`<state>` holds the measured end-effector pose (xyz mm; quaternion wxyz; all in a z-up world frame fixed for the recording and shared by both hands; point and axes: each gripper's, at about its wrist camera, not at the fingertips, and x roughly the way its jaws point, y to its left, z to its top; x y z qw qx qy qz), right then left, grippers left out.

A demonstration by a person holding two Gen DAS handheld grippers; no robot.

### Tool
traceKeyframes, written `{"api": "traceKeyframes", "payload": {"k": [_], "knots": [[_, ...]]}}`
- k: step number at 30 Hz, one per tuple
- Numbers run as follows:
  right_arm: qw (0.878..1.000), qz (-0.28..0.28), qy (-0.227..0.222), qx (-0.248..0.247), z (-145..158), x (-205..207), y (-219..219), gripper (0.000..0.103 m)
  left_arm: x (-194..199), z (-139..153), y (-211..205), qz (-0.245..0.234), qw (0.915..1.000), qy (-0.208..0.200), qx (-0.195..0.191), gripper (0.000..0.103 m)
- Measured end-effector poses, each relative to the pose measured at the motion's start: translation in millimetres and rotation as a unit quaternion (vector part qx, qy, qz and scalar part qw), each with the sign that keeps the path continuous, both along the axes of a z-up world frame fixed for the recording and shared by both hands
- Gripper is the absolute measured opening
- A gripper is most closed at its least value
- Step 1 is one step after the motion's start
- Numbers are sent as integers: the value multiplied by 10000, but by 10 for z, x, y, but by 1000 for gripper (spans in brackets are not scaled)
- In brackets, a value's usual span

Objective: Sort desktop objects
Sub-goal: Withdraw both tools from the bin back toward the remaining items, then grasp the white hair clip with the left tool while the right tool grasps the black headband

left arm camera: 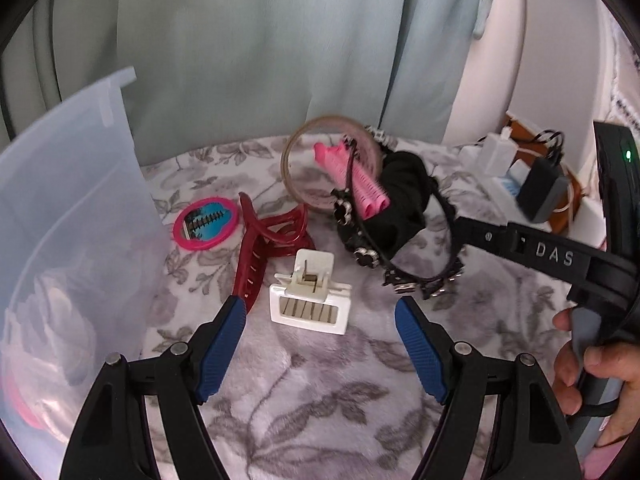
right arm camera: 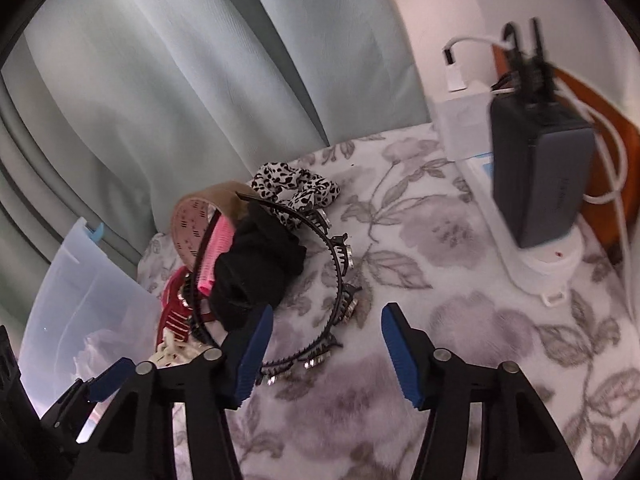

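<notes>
My left tool (left arm camera: 320, 312) hangs open over the floral-covered tabletop (left arm camera: 320, 392), nothing between its blue pads, and the white claw clip (left arm camera: 310, 300) lies just ahead of them beside the dark red claw clip (left arm camera: 260, 248). I judge the white one light, hard and springy, a bit slick; best taken across its flat ribbed body, not the raised lever, which could flip it. My right tool (right arm camera: 326, 340) is also open and empty, the black headband (right arm camera: 340, 280) with its small jewelled clips lying just ahead of the left pad. It looks thin, stiff and prone to pivot, so I would pinch the band itself at the near arc. The black scrunchie (right arm camera: 256, 268) and pink rollers (right arm camera: 218, 256) rest on it and may drag along. The clear bin (left arm camera: 72, 240) stands at the left
</notes>
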<state>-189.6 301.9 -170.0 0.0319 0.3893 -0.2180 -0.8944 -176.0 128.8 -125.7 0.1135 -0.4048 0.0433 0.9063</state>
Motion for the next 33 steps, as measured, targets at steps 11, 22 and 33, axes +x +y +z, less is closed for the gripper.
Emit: {"api": "traceKeyframes", "payload": {"k": [11,22,33], "knots": [[9993,-58,-249,278,-135,-305,-42,49,-214,-217,24,111,9990,39,-422,78],[9982,-199,-257,504,-168,-277,-9,24,-218,-239,60,-64,9992,86,-392,53],[9986,-196,-245,417,-133,-152,15,18,-91,-176,-19,-78,9999,-14,-137,52]]}}
